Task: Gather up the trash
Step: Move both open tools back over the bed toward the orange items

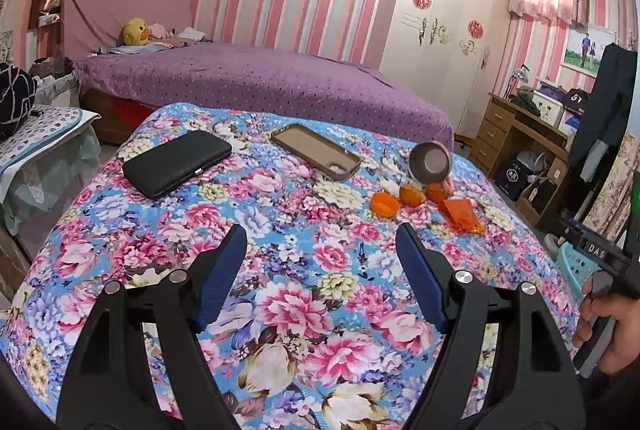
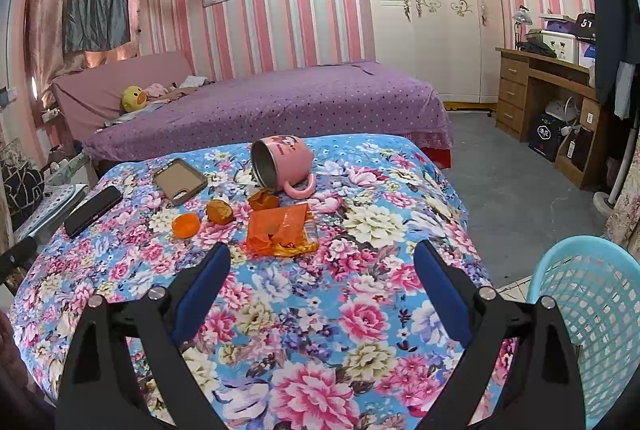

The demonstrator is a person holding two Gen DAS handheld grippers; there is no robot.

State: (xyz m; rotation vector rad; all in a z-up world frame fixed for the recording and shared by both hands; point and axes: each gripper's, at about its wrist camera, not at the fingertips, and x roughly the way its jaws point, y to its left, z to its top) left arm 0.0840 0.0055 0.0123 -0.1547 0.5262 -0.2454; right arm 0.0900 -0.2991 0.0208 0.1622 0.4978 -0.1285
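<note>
On the floral-covered table lies the trash: a crumpled orange wrapper and three pieces of orange peel. My right gripper is open and empty, just short of the wrapper. My left gripper is also open and empty over the cloth. From it, the peels and the wrapper lie ahead to the right. A light blue mesh basket stands off the table's right edge.
A pink mug lies tipped on its side behind the peels. A phone case and a black phone lie to the left. A purple bed is behind the table. A hand grips the other tool at the left view's right edge.
</note>
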